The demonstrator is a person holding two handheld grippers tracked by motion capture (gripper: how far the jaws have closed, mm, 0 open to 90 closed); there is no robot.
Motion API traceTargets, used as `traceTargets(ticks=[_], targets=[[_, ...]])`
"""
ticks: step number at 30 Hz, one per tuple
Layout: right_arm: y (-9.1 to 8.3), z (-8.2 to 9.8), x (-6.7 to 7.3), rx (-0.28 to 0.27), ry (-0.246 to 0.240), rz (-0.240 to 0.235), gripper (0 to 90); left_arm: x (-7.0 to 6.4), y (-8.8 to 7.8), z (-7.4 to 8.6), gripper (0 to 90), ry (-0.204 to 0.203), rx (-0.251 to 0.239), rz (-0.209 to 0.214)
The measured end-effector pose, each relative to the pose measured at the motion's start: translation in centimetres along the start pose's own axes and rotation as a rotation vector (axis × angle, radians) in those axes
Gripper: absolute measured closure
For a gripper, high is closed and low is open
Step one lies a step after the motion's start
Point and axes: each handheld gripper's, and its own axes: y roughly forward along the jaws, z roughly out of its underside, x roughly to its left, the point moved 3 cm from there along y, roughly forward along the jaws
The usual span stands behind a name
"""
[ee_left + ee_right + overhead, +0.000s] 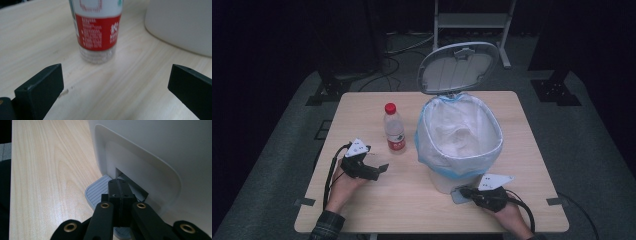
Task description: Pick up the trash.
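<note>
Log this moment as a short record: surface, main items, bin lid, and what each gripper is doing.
surface: wooden table
bottle: red-capped, upright, left of bin
bin: white pedal bin with liner
lid: raised
left gripper: open, facing the bottle, not touching it
right gripper: shut, tips over the grey pedal; contact unclear

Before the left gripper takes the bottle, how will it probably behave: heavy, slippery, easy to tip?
The bottle looks clear through its lower part, so it is probably nearly empty and light. It stands tall on a narrow base, so a push near the red cap would likely tip it. The thin plastic may give if squeezed; the left gripper is open, not touching it.
</note>
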Motion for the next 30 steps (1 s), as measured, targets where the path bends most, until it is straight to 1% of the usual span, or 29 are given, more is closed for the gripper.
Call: traceTargets(ticks=[2, 3, 6, 8, 10, 14, 20, 22, 26, 28, 30], targets=[[0.0, 0.0, 0.0, 0.0, 0.002, -0.002, 90.0, 0.2, -0.1, -0.4, 0.0, 0.002, -0.019, -0.001], [0.0, 0.0, 0.0, 0.0, 0.001, -0.002, 90.0, 0.4, -0.1, -0.6, 0.0, -0.01, -0.022, 0.003], [0.0, 0.0, -0.1, 0.0, 0.003, -0.004, 90.0, 0.7, 0.0, -1.2, 0.0, -0.008, -0.036, 0.004], [0.0, 0.0, -0.1, 0.0, 0.005, -0.005, 90.0, 0.9, 0.1, -1.6, 0.0, -0.01, -0.064, 0.003], [0.0, 0.0, -0.1, -0.002, 0.006, -0.007, 90.0, 1.2, 0.2, -2.1, 0.0, -0.005, -0.059, 0.002], [0.0, 0.0, -0.1, -0.001, 0.008, -0.008, 90.0, 1.6, 0.6, -2.8, 0.0, 0.004, -0.081, -0.001], [0.0, 0.0, -0.1, -0.001, 0.01, -0.008, 90.0, 1.9, 1.4, -3.5, 0.0, 0.013, -0.087, -0.004], [0.0, 0.0, -0.1, -0.001, 0.011, -0.009, 90.0, 1.9, 1.7, -3.6, 0.0, 0.011, -0.098, 0.001], [0.0, 0.0, -0.1, -0.001, 0.012, -0.009, 90.0, 2.1, 2.4, -3.7, 0.0, 0.009, -0.102, 0.004], [0.0, 0.0, -0.1, 0.0, 0.015, -0.011, 90.0, 2.1, 2.7, -3.8, 0.0, 0.003, -0.104, 0.017], [0.0, 0.0, -0.1, 0.0, 0.015, -0.012, 90.0, 2.1, 3.1, -4.1, 0.0, 0.008, -0.107, 0.022]])
